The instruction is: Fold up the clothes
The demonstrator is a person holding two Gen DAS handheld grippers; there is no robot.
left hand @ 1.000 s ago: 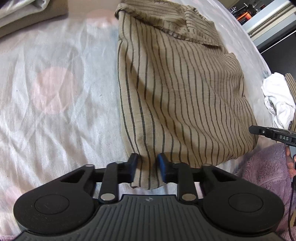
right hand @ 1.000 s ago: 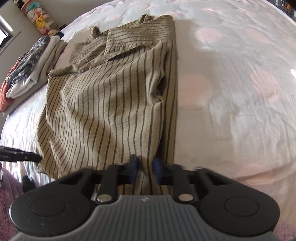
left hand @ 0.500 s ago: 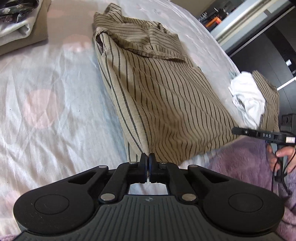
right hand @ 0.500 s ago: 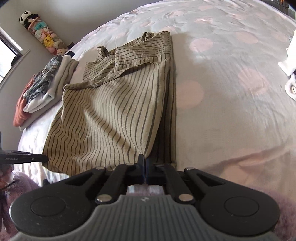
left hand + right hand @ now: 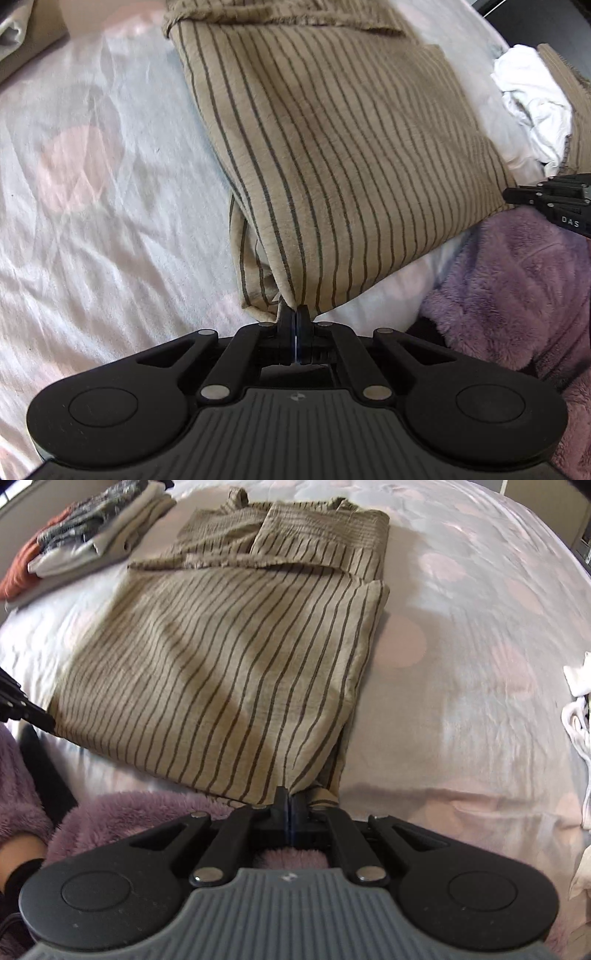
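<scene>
A tan garment with thin dark stripes point(image 5: 332, 147) point(image 5: 221, 664) lies on a pale bedsheet with pink dots point(image 5: 92, 184). Its near hem is lifted off the bed and pulled taut. My left gripper point(image 5: 294, 314) is shut on the hem's left corner. My right gripper point(image 5: 291, 801) is shut on the hem's right corner. The right gripper's tip point(image 5: 546, 197) shows at the right edge of the left wrist view. The left gripper's tip point(image 5: 26, 710) shows at the left edge of the right wrist view. The collar end point(image 5: 295, 528) rests flat at the far side.
A stack of folded clothes point(image 5: 74, 550) sits at the far left of the bed. A crumpled white cloth point(image 5: 532, 107) point(image 5: 578, 716) lies at the right. A person's fuzzy purple sleeve point(image 5: 517, 288) point(image 5: 129, 819) fills the near edge below the grippers.
Both grippers went from open around the hem to shut on it. They have since raised the hem and drawn it tight, so the lower part of the garment lifts off the bed.
</scene>
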